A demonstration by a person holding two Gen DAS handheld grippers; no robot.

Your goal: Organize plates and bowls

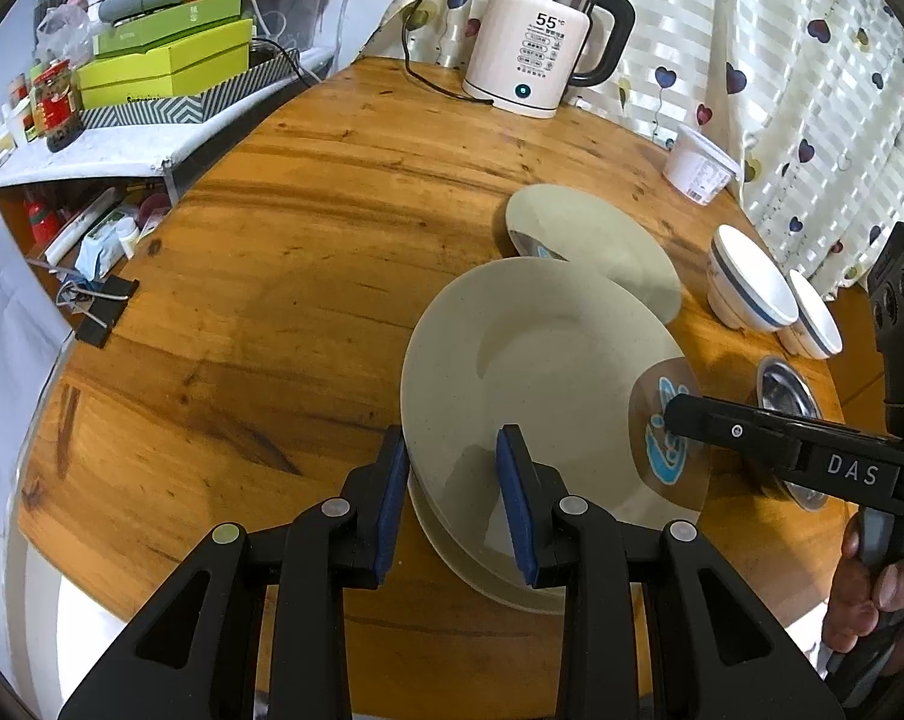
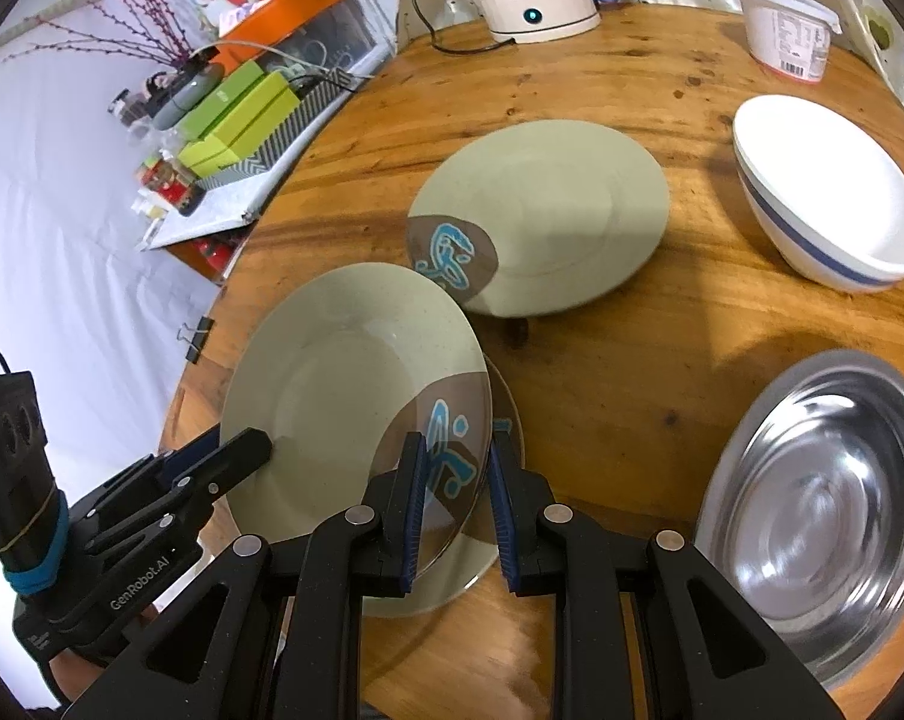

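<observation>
A beige plate (image 1: 542,360) (image 2: 344,396) with a brown patch and blue mark is held tilted over a second plate (image 1: 488,570) (image 2: 452,576) lying on the round wooden table. My left gripper (image 1: 452,480) (image 2: 254,450) straddles its left rim, jaws a plate-width apart. My right gripper (image 2: 455,480) (image 1: 671,408) straddles its brown-patch rim. A third beige plate (image 1: 596,246) (image 2: 548,210) lies farther back. Two white blue-banded bowls (image 1: 749,282) (image 2: 824,198) and a steel bowl (image 2: 824,510) (image 1: 782,387) sit on the right.
A white kettle (image 1: 536,42) and its cord stand at the table's far edge, a white tub (image 1: 698,165) beside it. A binder clip (image 1: 101,312) lies at the left edge. A cluttered shelf with green boxes (image 1: 164,60) stands beyond the table's left side.
</observation>
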